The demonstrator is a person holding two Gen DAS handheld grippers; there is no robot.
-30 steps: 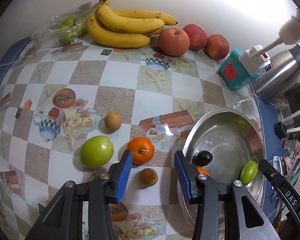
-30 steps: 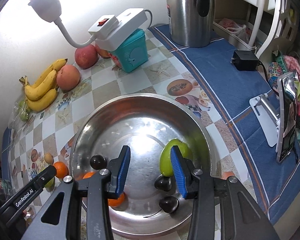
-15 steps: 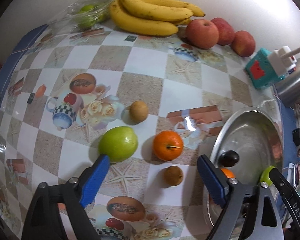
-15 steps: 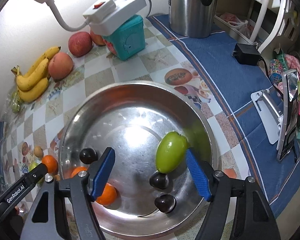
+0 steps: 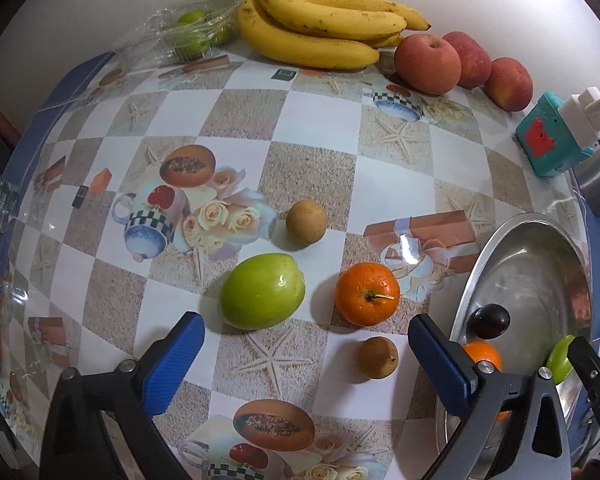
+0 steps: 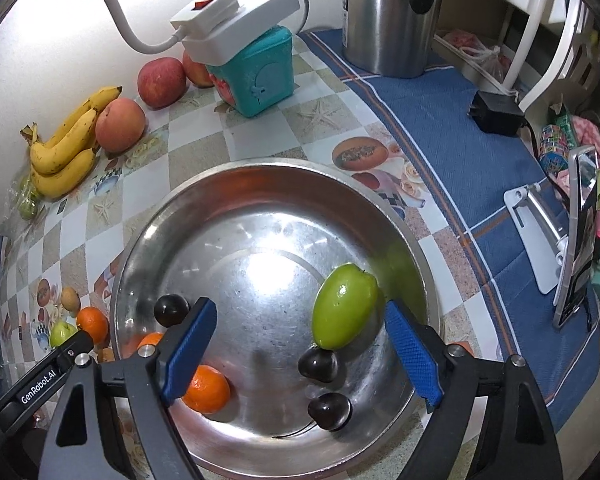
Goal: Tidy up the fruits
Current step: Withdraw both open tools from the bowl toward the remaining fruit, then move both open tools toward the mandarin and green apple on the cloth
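two grippers: left gripper (image 5: 306, 354) and right gripper (image 6: 300, 344) both spread wide, empty
bowl (image 6: 228, 184): green fruit (image 6: 343, 306), oranges, dark plums
writing: "genrobot.ai"

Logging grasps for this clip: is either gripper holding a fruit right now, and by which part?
Nothing is held. The left gripper has its jaws open above the tablecloth fruits; the right gripper has its jaws open over the steel bowl, clear of the green fruit.

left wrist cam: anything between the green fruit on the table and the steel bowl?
Yes. In the left wrist view an orange sits between the green fruit and the steel bowl; a small brown fruit lies just nearer.
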